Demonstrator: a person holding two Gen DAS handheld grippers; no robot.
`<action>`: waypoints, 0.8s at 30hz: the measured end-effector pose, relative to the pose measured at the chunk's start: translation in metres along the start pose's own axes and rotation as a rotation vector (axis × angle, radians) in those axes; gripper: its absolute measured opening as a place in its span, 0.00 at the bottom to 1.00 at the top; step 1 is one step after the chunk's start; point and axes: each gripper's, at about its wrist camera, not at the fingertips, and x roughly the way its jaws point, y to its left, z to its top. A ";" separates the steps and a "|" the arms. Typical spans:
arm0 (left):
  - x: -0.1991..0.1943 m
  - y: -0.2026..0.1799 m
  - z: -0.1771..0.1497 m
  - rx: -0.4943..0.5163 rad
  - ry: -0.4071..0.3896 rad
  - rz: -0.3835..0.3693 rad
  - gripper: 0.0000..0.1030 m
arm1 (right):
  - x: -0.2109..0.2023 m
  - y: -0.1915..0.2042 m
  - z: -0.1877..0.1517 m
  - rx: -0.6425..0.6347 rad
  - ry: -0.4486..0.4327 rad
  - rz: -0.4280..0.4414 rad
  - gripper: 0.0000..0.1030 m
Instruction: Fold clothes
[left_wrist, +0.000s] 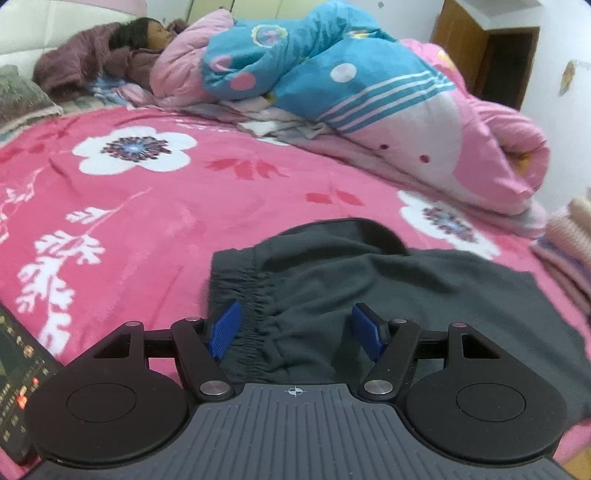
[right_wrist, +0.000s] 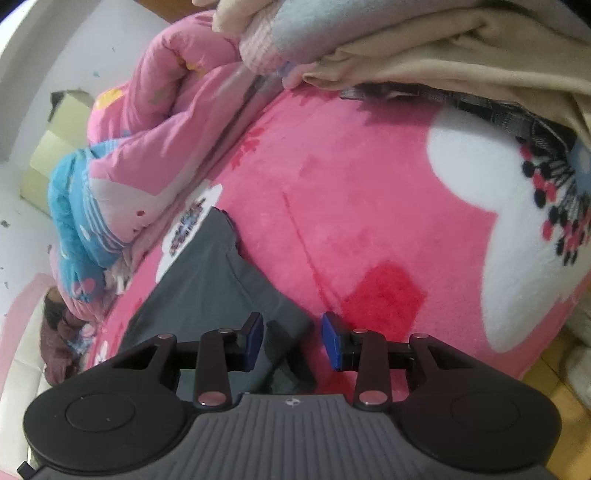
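Your left gripper (left_wrist: 295, 330) hangs wide open over the gathered waistband of the dark grey trousers (left_wrist: 369, 295), which lie flat on the near part of the pink flowered blanket (left_wrist: 166, 221). Your right gripper (right_wrist: 291, 341) stands narrower, holding nothing, at the trousers' edge. A rolled quilt (left_wrist: 369, 92) lies far.

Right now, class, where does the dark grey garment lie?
The dark grey garment lies flat on the pink floral blanket, low in the left wrist view, its gathered waistband between the left gripper's open jaws.
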 end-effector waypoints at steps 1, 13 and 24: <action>0.002 0.002 0.000 -0.006 0.002 0.012 0.64 | 0.000 0.000 -0.001 -0.009 -0.011 0.010 0.27; 0.010 0.017 -0.002 -0.089 0.036 0.032 0.65 | -0.011 -0.022 -0.019 0.052 -0.026 0.076 0.04; -0.033 0.041 0.003 -0.251 -0.015 -0.056 0.65 | -0.046 -0.026 -0.035 0.095 -0.095 0.070 0.34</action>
